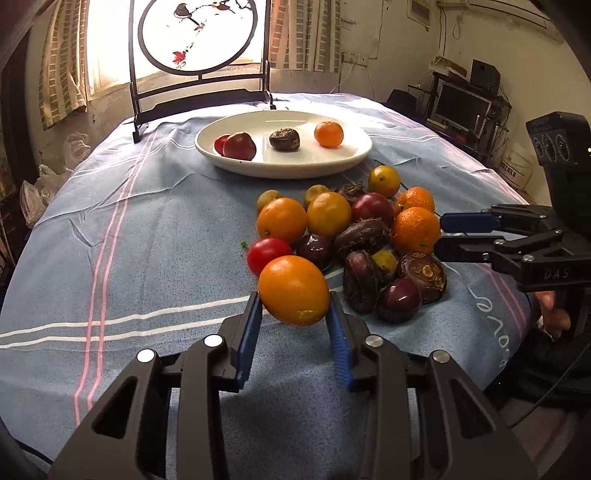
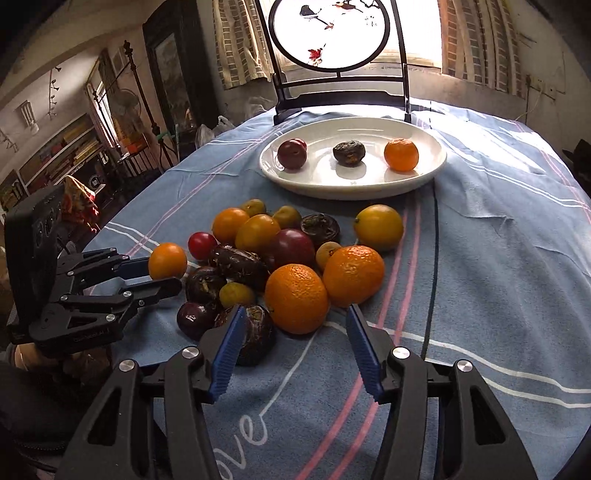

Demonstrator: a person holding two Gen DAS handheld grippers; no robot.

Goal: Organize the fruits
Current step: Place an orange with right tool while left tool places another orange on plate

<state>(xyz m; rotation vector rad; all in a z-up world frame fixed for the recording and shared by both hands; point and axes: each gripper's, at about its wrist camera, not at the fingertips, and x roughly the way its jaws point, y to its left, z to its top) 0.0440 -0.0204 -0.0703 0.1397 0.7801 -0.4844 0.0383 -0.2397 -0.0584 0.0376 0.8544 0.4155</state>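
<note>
The left claw is clamped on a smooth orange fruit, its blue pads pressing both sides; the fruit sits at the near left edge of the fruit pile and appears to be just clear of the cloth. In the right wrist view this same claw reaches in from the left with the orange fruit at its tips.

The right claw stands apart, with nothing pressed between its pads. It opens toward two rough-skinned mandarins at the near right of the pile; its left pad is just beside a dark brown water chestnut, though whether they touch cannot be told.

The pile lies on the striped blue cloth covering the table and mixes orange and yellow fruits, a red cherry tomato, dark plums and water chestnuts, all touching or close together.

Beyond the pile, at the far middle of the table, is a white plate. On it stand, well apart, dark red plums at left, one water chestnut in the middle and one mandarin at right.

Behind the plate is a round painted screen in a dark frame, lit by a window.
</note>
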